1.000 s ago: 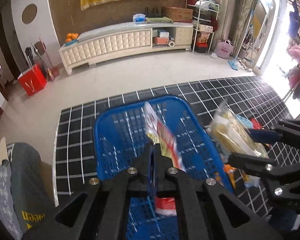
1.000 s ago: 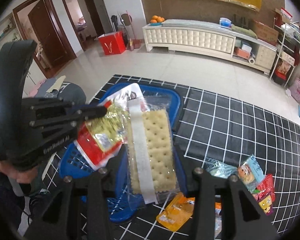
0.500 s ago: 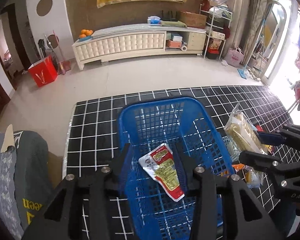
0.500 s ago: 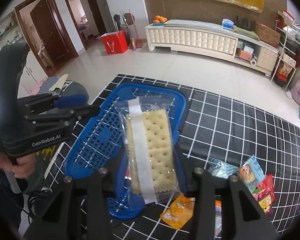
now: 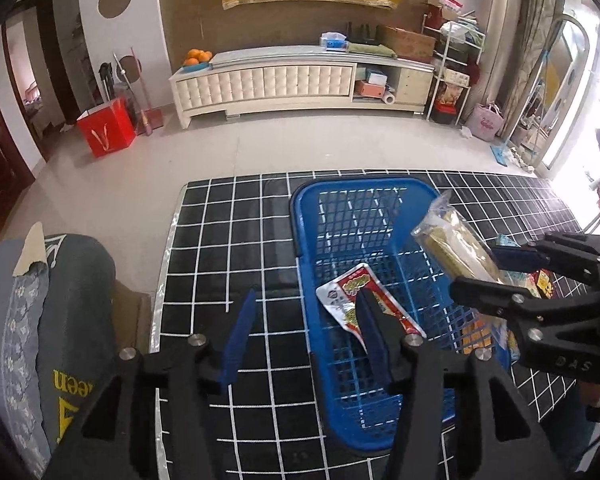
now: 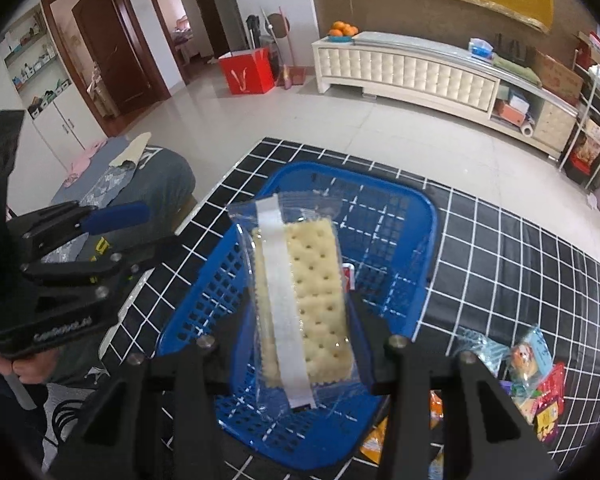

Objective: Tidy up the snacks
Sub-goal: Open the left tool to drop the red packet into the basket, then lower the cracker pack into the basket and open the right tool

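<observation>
A blue mesh basket (image 5: 300,216) stands on the black grid mat, and a red snack packet (image 5: 352,292) lies flat inside it. My left gripper (image 5: 306,336) is open and holds nothing, straddling the basket's left wall. From the right, my right gripper (image 5: 488,274) is shut on a clear pack of crackers (image 5: 456,248), held tilted above the basket's right side. In the right wrist view the cracker pack (image 6: 304,304) sits between my right gripper's fingers (image 6: 300,340) over the basket (image 6: 432,216), with the left gripper (image 6: 156,232) off to the left.
Several loose snack packets (image 6: 532,368) lie on the mat right of the basket, and an orange packet (image 6: 374,444) lies by its near corner. A grey cushion (image 5: 72,312) borders the mat's left edge. Tiled floor, a white cabinet (image 5: 284,80) and a red box (image 5: 106,130) lie beyond.
My left gripper opened and let the red packet fall into the basket, then drew off to the left. My right gripper carried the crackers further over the basket.
</observation>
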`<state>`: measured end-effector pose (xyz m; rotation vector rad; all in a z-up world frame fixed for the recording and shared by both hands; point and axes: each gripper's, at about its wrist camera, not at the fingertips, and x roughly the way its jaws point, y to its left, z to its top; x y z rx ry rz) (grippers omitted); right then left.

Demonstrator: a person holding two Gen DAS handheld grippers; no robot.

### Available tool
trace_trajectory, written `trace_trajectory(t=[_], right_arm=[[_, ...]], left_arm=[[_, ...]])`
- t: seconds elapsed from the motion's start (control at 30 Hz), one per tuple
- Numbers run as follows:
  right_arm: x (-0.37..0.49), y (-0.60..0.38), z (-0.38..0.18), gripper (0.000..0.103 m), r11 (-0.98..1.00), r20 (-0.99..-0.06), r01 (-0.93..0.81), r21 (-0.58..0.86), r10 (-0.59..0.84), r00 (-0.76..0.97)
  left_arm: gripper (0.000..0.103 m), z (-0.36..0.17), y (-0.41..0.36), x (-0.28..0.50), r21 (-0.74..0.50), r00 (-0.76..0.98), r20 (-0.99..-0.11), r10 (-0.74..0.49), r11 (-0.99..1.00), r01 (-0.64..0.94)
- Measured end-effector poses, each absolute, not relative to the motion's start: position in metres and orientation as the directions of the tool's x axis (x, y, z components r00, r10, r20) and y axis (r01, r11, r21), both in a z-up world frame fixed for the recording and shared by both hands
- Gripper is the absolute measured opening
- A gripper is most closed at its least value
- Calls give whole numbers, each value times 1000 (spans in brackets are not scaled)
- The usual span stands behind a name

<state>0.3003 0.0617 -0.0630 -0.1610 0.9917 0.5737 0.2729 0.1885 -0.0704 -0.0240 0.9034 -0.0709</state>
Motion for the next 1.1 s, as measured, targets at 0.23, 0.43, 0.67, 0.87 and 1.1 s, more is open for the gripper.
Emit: trace_trajectory(t=[0.23, 0.43, 0.67, 0.87, 1.1], right_arm=[[325, 74, -77, 48, 856, -852, -514, 58, 311, 421], [338, 78, -84, 85, 871, -854, -488, -58, 210, 475], [331, 63, -77, 95, 883, -834, -462, -82, 193, 518], [313, 40, -58, 95, 893, -830, -446, -52, 210, 517], [286, 8, -34, 95, 911, -812, -412, -24, 223, 539]], left_arm=[[55, -82, 198, 281, -77, 607, -790, -85, 996, 39], [55, -90, 195, 294, -98, 596, -796, -110, 994, 51], [55, -83, 182, 290, -101, 604, -788, -121, 993, 67], [55, -72, 168, 276, -98, 612, -781, -125, 992, 78], [55, -52, 141, 254, -84, 627, -769, -129, 991, 102]])
